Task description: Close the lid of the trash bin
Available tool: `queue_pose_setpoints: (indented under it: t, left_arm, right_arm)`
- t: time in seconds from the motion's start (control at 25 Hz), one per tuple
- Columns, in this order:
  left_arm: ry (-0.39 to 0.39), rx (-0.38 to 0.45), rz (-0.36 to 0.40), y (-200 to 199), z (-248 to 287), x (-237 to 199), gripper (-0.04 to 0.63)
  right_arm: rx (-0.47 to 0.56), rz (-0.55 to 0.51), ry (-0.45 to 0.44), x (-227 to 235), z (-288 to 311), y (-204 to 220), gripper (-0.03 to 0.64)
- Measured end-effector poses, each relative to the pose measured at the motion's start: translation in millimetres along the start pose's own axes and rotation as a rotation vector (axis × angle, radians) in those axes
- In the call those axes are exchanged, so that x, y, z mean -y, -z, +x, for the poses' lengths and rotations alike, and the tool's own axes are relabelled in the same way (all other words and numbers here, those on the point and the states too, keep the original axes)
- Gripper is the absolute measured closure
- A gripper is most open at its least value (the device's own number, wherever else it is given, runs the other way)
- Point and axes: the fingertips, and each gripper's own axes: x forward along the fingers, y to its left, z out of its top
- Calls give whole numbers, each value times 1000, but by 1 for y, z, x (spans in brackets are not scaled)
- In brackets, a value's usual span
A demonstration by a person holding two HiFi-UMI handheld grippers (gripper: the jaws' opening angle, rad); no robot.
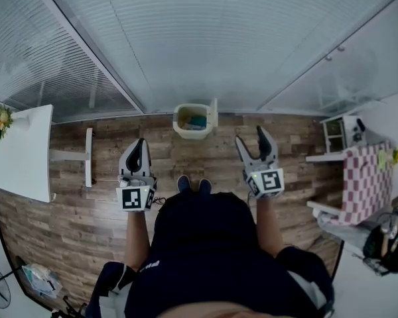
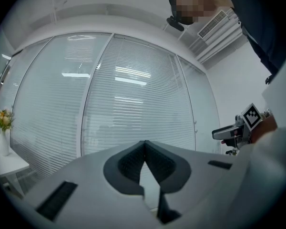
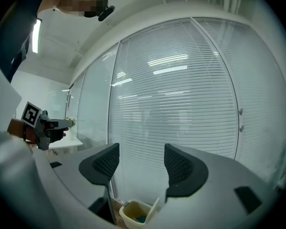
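inside the trash bin (image 1: 186,133), contents (image 1: 198,121) blur; lid (image 1: 213,111) stands upright.

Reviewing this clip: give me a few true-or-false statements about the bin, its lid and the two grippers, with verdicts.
1. The trash bin has its lid standing up. True.
2. The right gripper grips the lid. False: its jaws stand apart with nothing between them, short of the bin.
3. The left gripper is shut and holds nothing. True.
4. The bin lies tipped on its side. False: it stands upright on the wooden floor.
5. The bin is empty. False: something blue lies inside.
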Motion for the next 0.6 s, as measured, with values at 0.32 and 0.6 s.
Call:
queue_pose_setpoints:
  t: [0.32,0.6]
  left_arm:
    - [17,11,-20,5,-5,-18,589]
    - [71,22,-35,8,-13,-27,589]
  right_arm:
    - [-12,-7,-10,-16,9,0,348]
    - [-50,-43,-20,-37,12,9,348]
